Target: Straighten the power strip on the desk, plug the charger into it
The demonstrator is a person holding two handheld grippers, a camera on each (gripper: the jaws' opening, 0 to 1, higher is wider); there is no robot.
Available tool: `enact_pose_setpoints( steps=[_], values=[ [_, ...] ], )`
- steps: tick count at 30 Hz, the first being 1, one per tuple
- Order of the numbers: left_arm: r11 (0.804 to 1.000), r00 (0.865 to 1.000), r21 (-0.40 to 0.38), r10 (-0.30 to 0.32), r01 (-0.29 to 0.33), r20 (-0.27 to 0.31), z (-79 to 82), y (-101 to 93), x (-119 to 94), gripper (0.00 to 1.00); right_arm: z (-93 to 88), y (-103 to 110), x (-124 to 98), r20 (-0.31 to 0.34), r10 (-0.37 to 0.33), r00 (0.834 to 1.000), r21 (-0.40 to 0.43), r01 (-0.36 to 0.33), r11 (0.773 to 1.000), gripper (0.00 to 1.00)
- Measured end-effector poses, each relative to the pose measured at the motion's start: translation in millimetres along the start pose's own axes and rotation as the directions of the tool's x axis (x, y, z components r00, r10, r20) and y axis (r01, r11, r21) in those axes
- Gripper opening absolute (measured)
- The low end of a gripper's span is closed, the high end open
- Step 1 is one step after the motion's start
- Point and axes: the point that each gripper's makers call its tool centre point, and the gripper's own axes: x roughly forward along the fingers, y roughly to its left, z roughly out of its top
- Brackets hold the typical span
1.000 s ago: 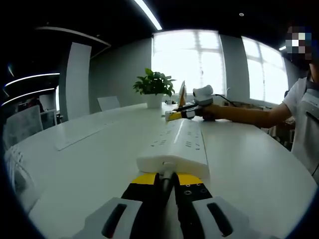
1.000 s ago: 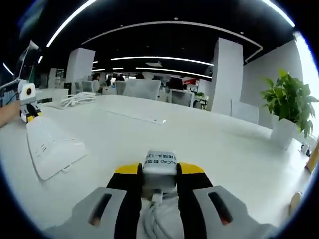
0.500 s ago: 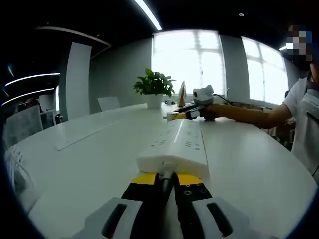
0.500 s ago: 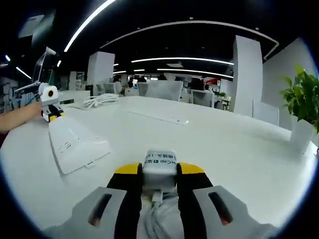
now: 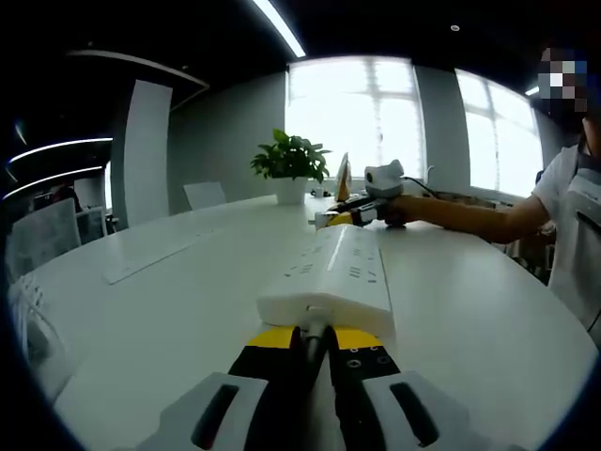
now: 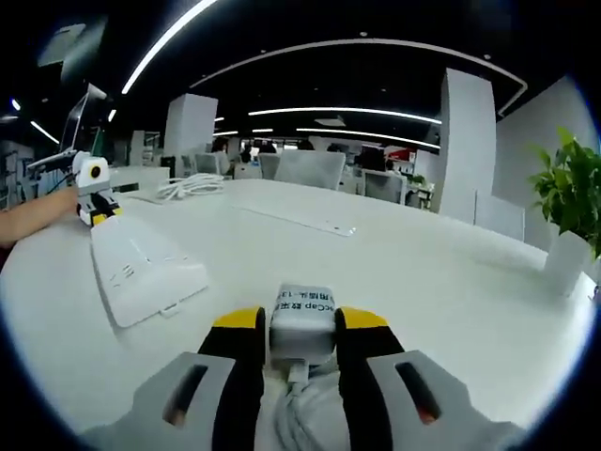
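On a white office desk, the left gripper stands with its jaws drawn together at the near end of a white power strip. Whether they pinch the strip's cord or merely press against its end cannot be told. The strip lies flat, its sockets facing up, running away toward a potted plant and the bright windows.

In the right gripper view, the right gripper clamps a white charger, label side up, with the charger's cable trailing back between the jaws. The charger sits low over the desk, well apart from the power strip, which lies off to the left of that view with the left gripper at its far end.

The strip appears steadied and the plugging step is in hand. The next move calls for carrying the charger across to the strip, turning its prongs down over a socket and pressing it home while the left gripper braces the strip.
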Motion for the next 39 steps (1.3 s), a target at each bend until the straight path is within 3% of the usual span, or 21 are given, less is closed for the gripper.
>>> enact_pose_setpoints(
  steps=[5, 7, 13, 24, 39],
  values=[
    [1.0, 1.0, 0.0, 0.0, 0.0, 0.0, 0.0, 0.6, 0.0, 0.15, -2.5, -6.3, 0.2, -0.021, -0.058, 0.998, -0.007, 0.058, 0.998, 0.34],
    [1.0, 1.0, 0.0, 0.0, 0.0, 0.0, 0.0, 0.2, 0.0, 0.15, 1.0, -6.2, -1.0, -0.009, -0.081, 0.997, 0.048, 0.081, 0.996, 0.33],
    [1.0, 1.0, 0.001, 0.0, 0.0, 0.0, -0.1, -2.3, 0.2, 0.15, 6.2, -2.8, -0.1, 0.01, -0.097, 0.995, 0.057, 0.097, 0.994, 0.33],
    [1.0, 1.0, 0.001, -0.001, 0.001, 0.0, -0.2, -2.0, 0.3, 0.15, 1.1, -3.9, 3.8, -0.015, -0.143, 0.99, 0.026, 0.144, 0.989, 0.29],
    [1.0, 1.0, 0.0, -0.001, 0.001, 0.0, -0.2, -0.5, 0.2, 0.15, -3.2, -3.9, 5.4, -0.031, -0.149, 0.988, 0.042, 0.15, 0.988, 0.29]
  ],
)
